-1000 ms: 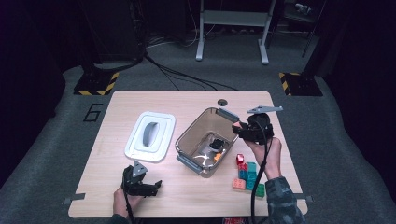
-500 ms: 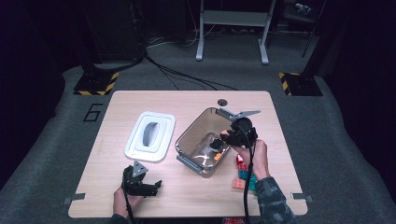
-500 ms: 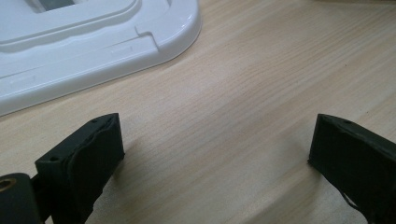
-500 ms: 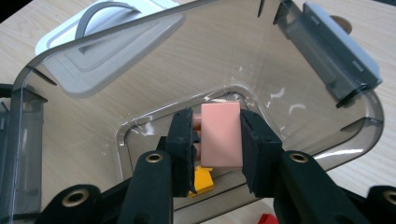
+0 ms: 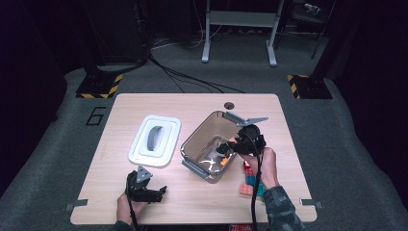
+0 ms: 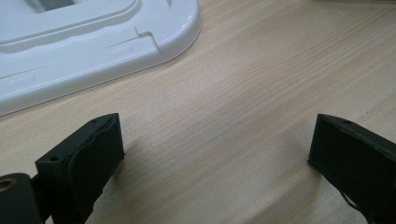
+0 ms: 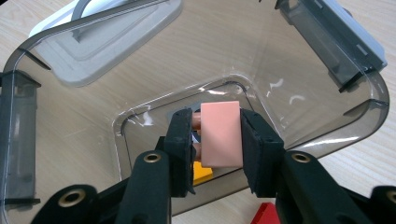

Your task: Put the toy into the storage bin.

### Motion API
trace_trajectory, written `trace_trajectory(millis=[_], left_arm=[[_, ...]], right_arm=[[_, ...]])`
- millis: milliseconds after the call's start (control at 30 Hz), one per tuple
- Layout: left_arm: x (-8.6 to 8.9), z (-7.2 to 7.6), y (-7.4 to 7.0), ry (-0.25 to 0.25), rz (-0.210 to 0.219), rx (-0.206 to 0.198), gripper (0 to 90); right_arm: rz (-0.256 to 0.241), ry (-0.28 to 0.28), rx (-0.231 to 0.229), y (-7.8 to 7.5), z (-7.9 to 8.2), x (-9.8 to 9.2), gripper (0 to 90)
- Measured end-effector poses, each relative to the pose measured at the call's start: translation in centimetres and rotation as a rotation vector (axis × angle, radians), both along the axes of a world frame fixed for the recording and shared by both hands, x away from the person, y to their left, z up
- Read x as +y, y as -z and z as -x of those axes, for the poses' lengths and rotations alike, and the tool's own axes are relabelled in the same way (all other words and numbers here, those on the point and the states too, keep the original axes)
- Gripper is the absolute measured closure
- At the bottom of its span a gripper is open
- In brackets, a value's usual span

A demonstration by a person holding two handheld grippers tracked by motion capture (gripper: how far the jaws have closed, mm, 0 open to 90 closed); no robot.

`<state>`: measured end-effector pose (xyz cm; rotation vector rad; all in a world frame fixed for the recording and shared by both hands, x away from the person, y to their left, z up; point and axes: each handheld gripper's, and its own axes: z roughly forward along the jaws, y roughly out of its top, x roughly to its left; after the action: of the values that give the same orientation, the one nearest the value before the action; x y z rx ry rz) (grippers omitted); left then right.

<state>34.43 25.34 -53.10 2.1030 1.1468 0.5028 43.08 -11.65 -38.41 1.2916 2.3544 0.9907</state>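
Right gripper (image 7: pixel 217 140): I am pinching the pink block (image 7: pixel 222 134), long axis upright, directly over the clear bin (image 7: pixel 322 135), an orange block (image 7: pixel 201 171) lying beneath. Left gripper (image 6: pixel 215 149) is resting spread on the table (image 6: pixel 243 93), farther off.

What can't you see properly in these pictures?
- Yellow block in the clear bin: right gripper view, mostly hidden behind the right gripper and its pink block.
- White lid: left gripper view, cut off by the top and left edges.
- Loose blocks: high view, partly behind the person's hand, too small to count.
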Motion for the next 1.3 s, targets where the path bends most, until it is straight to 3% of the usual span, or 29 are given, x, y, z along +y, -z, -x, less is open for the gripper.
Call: trace_trajectory(millis=[367,600,900,1100,1300], left_arm=[[0.0,0.0,0.0,0.001,0.001,-0.001,3.1],[0.0,0.0,0.0,-0.001,0.001,-0.001,3.3],[0.0,0.0,0.0,-0.001,0.002,0.000,3.3],[0.0,0.0,0.0,-0.001,0.003,0.000,3.3],[0.0,0.0,0.0,-0.001,0.003,0.000,3.3]], right_arm=[[-0.045,0.018,-0.043,-1.1,1.1,-1.7,32.8],[-0.067,0.073,-0.060,-0.8,2.2,-4.1,19.8],[-0.072,0.147,-0.033,1.5,3.8,-8.0,13.4],[-0.038,0.208,0.002,4.1,5.0,-9.7,8.0],[-0.050,0.237,0.053,6.8,6.8,-11.1,5.7]])
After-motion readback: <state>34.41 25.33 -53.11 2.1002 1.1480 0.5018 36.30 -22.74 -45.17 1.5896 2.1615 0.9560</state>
